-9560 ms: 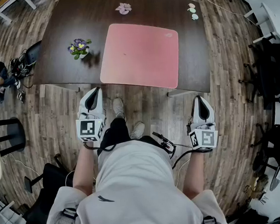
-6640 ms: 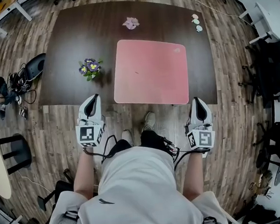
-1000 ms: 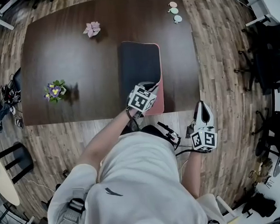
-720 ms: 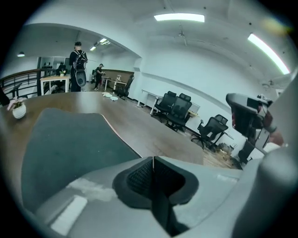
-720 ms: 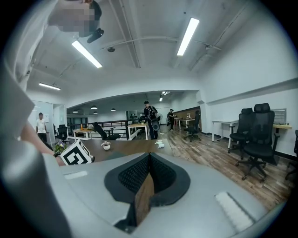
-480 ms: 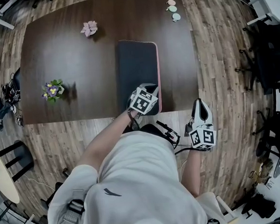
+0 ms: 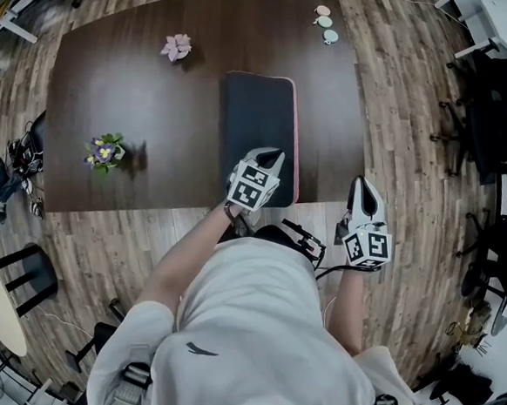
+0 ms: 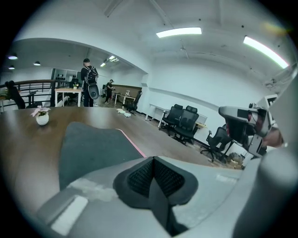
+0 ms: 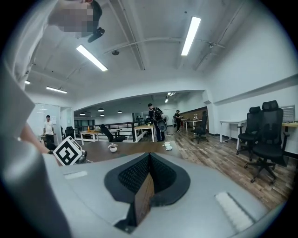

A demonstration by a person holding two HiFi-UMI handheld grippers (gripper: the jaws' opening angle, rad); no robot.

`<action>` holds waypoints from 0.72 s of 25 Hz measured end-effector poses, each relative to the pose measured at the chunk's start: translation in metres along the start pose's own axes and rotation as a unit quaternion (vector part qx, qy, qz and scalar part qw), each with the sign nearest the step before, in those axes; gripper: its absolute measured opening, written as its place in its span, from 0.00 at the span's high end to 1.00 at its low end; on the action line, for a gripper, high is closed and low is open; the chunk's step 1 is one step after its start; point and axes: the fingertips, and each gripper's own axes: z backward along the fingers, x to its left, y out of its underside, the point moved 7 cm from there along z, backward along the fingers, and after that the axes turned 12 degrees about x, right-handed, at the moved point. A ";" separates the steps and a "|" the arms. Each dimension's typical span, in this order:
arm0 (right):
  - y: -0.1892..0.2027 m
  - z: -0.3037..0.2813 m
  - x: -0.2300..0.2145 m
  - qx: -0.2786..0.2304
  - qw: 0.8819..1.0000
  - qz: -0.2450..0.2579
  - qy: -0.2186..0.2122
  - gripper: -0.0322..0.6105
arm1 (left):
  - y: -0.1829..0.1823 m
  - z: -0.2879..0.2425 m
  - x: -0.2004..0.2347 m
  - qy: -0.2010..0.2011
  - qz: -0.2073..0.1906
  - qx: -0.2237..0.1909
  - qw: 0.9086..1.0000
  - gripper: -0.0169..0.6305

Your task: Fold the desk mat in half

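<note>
The mat lies doubled on the counter, dark underside up, with a thin pink strip along its right edge (so the halves look nearly matched, not perfectly). My left claw is pinched together on nothing, over the mat's near end. The right claw, also closed and empty, hangs off the counter's front. I'd lift away without dragging the top layer, then press the crease flat. No writing is readable, only the square markers.
</note>
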 end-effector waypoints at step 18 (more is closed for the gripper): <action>-0.032 -0.042 0.114 -0.035 0.987 0.092 -0.125 0.94 | 0.053 0.250 0.068 -0.187 0.066 -0.195 0.961 0.96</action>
